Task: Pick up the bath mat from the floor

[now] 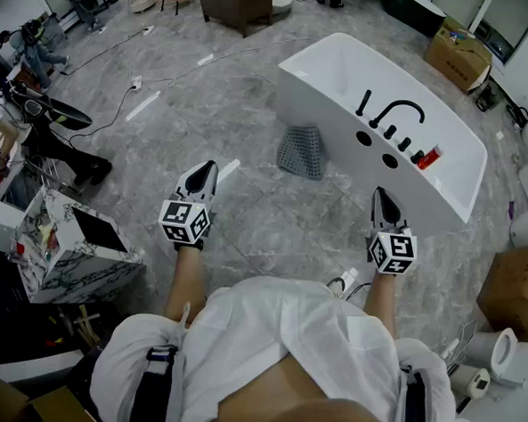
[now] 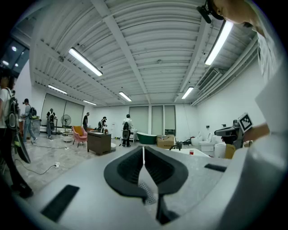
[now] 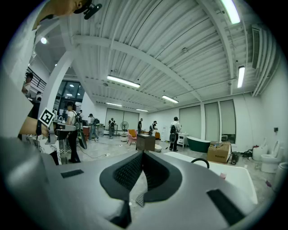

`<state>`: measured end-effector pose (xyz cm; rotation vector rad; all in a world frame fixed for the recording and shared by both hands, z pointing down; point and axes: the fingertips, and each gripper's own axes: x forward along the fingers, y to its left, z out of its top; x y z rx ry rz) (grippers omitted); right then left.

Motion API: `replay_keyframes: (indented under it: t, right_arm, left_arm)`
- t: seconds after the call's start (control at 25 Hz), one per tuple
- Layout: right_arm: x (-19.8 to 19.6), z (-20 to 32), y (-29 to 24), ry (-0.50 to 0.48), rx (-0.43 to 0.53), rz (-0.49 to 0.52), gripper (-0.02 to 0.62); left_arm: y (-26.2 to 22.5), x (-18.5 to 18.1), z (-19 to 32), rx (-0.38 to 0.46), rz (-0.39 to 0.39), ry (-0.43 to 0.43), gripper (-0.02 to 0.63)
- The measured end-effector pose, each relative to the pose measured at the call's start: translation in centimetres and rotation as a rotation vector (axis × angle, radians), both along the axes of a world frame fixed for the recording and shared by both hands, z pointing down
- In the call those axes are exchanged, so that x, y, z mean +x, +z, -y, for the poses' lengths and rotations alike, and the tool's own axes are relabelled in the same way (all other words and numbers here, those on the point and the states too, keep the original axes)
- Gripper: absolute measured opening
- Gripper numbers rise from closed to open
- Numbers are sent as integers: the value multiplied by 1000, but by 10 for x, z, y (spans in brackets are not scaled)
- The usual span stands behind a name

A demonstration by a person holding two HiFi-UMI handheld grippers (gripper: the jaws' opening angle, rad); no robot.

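Note:
A grey perforated bath mat (image 1: 302, 152) lies on the tiled floor against the left side of the white bathtub (image 1: 335, 72). My left gripper (image 1: 204, 173) is held at waist height, shut and empty, short of the mat and to its left. My right gripper (image 1: 382, 197) is shut and empty too, over the floor in front of the tub. In the left gripper view a small piece of the mat (image 2: 147, 192) shows below the closed left gripper (image 2: 143, 150). The right gripper view shows the mat (image 3: 140, 198) under the closed right gripper (image 3: 143, 155).
The tub carries a black faucet (image 1: 395, 109) and a red bottle (image 1: 430, 157). A marble-patterned box (image 1: 61, 247) stands at my left, cardboard boxes (image 1: 513, 288) and white toilets (image 1: 499, 353) at my right. Cables (image 1: 119, 108) cross the floor; people stand at the far left and back.

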<state>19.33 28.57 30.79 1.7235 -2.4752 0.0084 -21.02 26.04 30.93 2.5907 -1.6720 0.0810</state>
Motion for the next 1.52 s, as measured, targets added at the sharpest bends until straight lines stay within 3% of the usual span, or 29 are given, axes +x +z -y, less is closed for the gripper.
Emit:
replay_keyframes:
  t: [0.32, 0.52, 1.52]
  right_arm:
    - [-6, 3, 2, -9, -1, -12, 26]
    - [-10, 3, 2, -26, 9, 31, 26]
    - [-15, -3, 6, 9, 5, -19, 28]
  left_arm:
    - [4, -5, 2, -6, -5, -11, 18]
    - [6, -5, 1, -9, -8, -11, 18]
    - [1, -10, 2, -1, -12, 4, 18]
